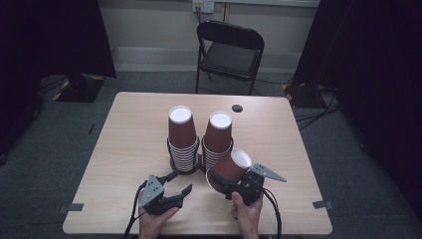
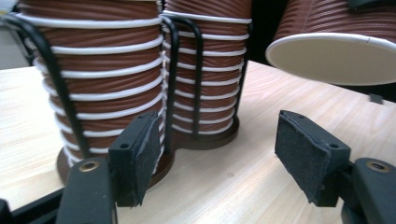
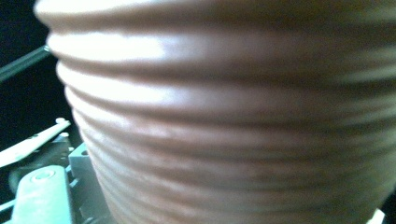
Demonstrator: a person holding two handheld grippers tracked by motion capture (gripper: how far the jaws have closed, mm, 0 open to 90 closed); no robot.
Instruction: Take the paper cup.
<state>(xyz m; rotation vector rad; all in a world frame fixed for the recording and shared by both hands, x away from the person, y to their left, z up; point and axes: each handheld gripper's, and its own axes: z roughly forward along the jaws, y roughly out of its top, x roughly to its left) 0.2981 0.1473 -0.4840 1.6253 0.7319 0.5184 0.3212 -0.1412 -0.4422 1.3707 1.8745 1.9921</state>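
Two stacks of upside-down brown ribbed paper cups, the left stack [image 1: 181,137] [image 2: 102,79] and the right stack [image 1: 217,139] [image 2: 210,70], stand in a black wire holder [image 1: 186,167] [image 2: 170,84] at the middle of the table. My right gripper [image 1: 225,180] is shut on a single brown cup [image 1: 233,168] [image 2: 336,42] [image 3: 224,116]. This cup is tilted, just right of the stacks and above the tabletop, with its white base up and away. My left gripper [image 1: 178,183] [image 2: 224,158] is open just in front of the holder, with nothing between its pads [image 2: 140,154].
The light wooden table [image 1: 129,149] has a round black hole [image 1: 237,108] near its far edge. A black folding chair [image 1: 229,50] stands behind the table. Tape marks [image 1: 322,204] lie on the grey carpet by the near corners.
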